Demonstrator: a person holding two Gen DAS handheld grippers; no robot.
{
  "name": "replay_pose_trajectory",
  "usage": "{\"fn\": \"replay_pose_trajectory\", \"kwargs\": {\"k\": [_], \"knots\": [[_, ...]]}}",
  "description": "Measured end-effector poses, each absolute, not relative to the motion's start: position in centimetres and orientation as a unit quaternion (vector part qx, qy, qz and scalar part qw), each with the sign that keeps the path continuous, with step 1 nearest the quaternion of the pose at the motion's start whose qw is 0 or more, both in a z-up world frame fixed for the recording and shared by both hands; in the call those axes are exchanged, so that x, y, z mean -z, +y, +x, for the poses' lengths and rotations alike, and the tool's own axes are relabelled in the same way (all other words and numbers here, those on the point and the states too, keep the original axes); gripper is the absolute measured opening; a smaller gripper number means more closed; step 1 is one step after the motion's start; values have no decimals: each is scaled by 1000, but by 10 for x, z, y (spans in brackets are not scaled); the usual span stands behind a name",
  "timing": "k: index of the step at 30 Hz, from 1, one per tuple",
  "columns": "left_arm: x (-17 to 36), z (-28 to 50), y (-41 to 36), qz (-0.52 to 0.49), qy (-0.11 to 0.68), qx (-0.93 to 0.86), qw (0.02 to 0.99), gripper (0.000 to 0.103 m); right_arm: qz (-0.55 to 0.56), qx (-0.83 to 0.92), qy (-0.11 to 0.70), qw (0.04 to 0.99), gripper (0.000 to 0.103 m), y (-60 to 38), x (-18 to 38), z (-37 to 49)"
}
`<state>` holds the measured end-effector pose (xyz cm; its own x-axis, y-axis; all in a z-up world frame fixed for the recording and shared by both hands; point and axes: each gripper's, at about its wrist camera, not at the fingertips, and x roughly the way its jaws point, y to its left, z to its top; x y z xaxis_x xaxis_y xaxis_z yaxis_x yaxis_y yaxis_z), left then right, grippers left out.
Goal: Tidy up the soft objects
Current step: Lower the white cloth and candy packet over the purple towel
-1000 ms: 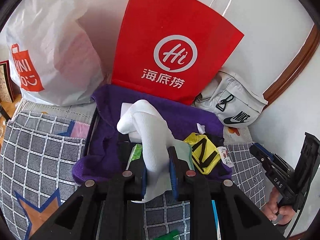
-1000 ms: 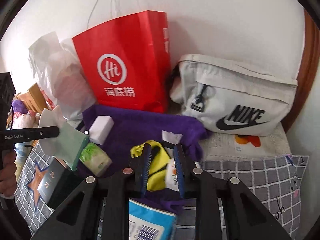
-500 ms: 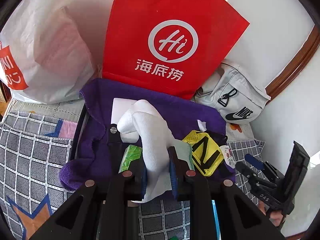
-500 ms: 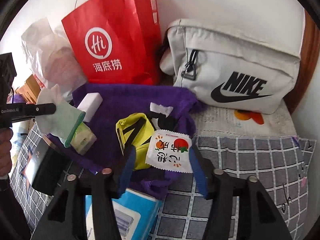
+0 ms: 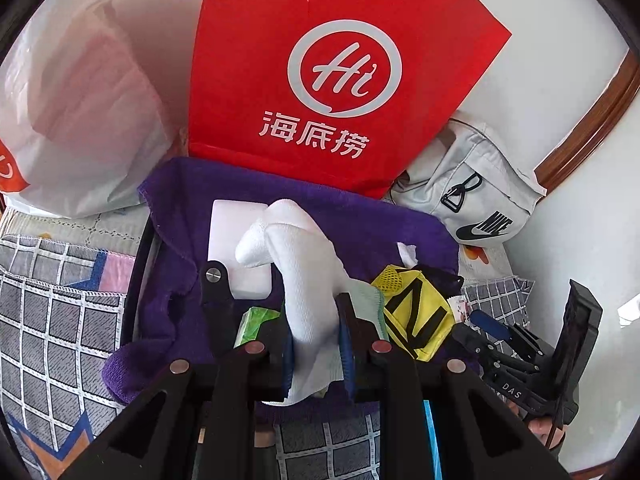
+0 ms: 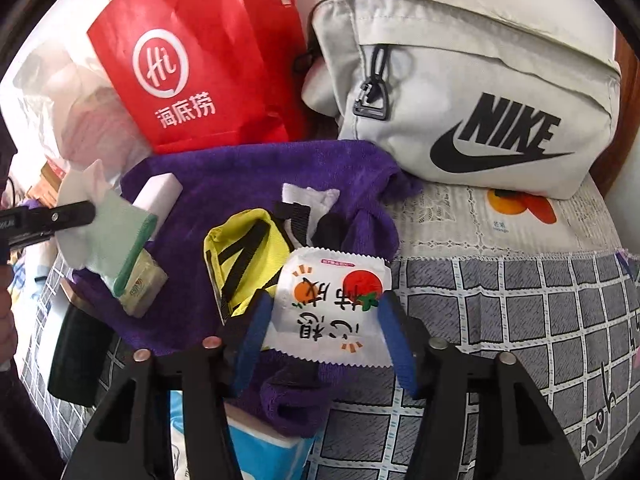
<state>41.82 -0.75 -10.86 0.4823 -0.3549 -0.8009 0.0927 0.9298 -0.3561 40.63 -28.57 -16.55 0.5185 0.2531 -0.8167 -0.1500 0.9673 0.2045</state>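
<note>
Two hand-held grippers work over one plush purple towel (image 5: 360,232). The left gripper (image 5: 316,344) is clamped on one knitted white sock with a mint cuff (image 5: 308,280), held above the towel. The right gripper (image 6: 324,332) is closing, one crinkly white snack packet (image 6: 336,304) between its blue pads. On the towel lie one white foam block (image 5: 236,236), one yellow mesh pouch (image 6: 244,256) and one tissue pack (image 6: 144,284); behind stand one red paper bag (image 5: 332,80) and one pale Nike bag (image 6: 480,92).
</note>
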Motion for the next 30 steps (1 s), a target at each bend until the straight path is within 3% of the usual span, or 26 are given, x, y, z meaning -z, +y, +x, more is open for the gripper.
{"fn": "replay_pose_trajectory", "kwargs": {"k": [4,11,17,26,30], "knots": [[112,419,-6,-135,494,132,849,18,47,-122,471,872,42,-282,162,404],[116,419,-2,-141,497,132,846,18,50,-116,476,871,49,-284,167,406],[113,418,-2,-141,495,136,847,18,47,-115,475,871,48,-282,171,408],[111,416,-1,-141,495,137,846,18,45,-102,468,877,14,-290,162,402],[110,415,2,-142,494,136,847,18,30,-82,461,883,7,-292,157,399]]}}
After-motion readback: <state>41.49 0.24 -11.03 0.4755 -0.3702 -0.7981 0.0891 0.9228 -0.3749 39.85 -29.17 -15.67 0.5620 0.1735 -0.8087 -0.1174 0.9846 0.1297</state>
